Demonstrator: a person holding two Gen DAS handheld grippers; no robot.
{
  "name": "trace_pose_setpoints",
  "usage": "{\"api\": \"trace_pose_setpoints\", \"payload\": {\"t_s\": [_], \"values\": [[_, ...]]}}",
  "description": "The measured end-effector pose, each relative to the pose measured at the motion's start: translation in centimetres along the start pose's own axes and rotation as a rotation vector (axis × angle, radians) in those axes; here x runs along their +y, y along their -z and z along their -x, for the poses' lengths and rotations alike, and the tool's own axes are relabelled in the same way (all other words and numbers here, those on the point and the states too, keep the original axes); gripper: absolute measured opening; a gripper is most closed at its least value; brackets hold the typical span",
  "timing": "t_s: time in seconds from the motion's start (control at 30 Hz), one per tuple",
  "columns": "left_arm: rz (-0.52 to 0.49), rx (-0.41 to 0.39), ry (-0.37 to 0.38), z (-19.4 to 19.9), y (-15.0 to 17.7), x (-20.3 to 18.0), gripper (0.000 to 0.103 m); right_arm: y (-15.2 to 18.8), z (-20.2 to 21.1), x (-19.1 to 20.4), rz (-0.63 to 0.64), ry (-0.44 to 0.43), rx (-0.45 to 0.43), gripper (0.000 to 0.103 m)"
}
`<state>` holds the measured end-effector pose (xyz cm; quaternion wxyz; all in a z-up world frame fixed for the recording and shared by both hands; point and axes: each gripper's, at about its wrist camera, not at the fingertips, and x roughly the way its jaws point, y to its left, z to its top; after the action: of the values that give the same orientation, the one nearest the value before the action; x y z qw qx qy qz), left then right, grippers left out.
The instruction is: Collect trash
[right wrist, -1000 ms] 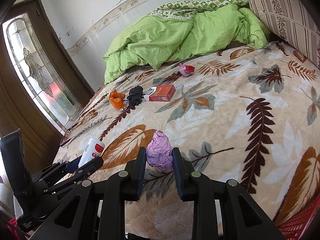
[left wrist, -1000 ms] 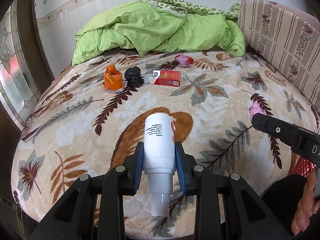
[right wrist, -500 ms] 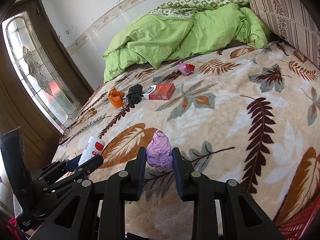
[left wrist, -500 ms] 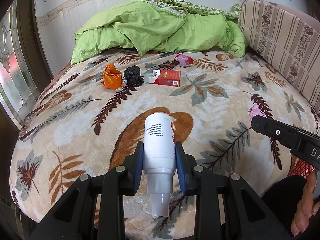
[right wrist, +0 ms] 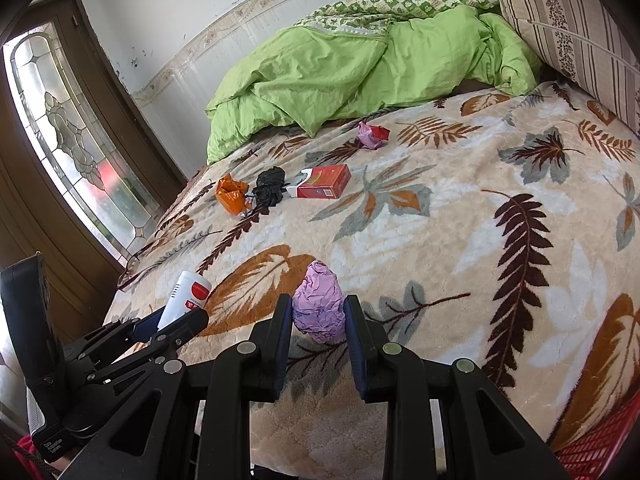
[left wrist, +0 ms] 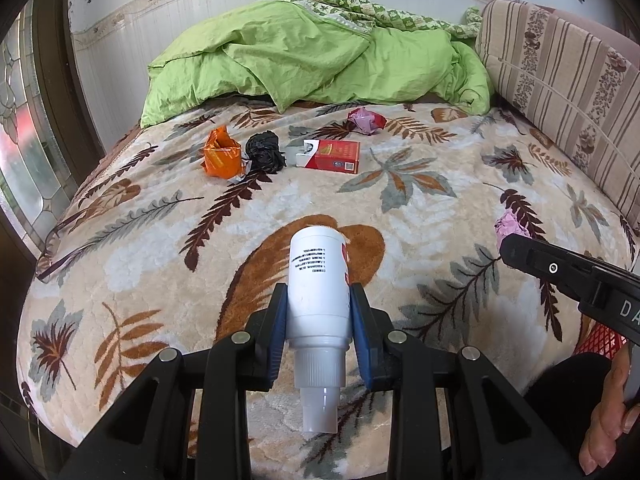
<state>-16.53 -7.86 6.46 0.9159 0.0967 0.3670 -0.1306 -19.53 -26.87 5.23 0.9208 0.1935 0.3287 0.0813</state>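
Leaf-patterned plush blanket [left wrist: 400, 208] covers the bed across both views, with a rumpled green duvet [left wrist: 320, 60] heaped along the top of the frame and a striped cushion [left wrist: 560, 92] at the upper right. We see a leaded-glass window [right wrist: 76, 140] down the left edge of the right wrist view.

At the bottom centre of the left wrist view, our left gripper [left wrist: 319, 316] is clamped on a white spray bottle [left wrist: 318, 292], its nozzle pointing down toward the lens. At the bottom centre of the right wrist view, our right gripper [right wrist: 319, 320] is squeezed on a crumpled purple paper ball [right wrist: 320, 304]; we cannot tell whether the ball rests on the blanket.

Loose trash lies in the upper middle of the left wrist view: an orange wrapper [left wrist: 221, 153] just beside a black crumpled bag [left wrist: 265, 152], a red cigarette pack [left wrist: 331, 155] with its lid open near them, and a pink and red wad [left wrist: 366, 120] further up by the duvet.

We catch a red mesh basket [right wrist: 600, 446] at the lower right corner of the right wrist view.
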Motion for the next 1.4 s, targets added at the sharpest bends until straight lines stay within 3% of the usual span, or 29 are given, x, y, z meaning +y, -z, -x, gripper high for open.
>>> {"api": "trace_pose_setpoints", "payload": {"t_s": [0.6,1.4], "values": [[0.001,-0.026,0.022,1.0,-0.9,-1.0,0.029,-0.4,1.1,-0.5,-0.048,0.001,0.007,0.028],[0.019,-0.072,0.058,3.0,-2.1,-0.3,0.029,-2.5,5.4,0.7,-0.048,-0.034,-0.054,0.028]]}}
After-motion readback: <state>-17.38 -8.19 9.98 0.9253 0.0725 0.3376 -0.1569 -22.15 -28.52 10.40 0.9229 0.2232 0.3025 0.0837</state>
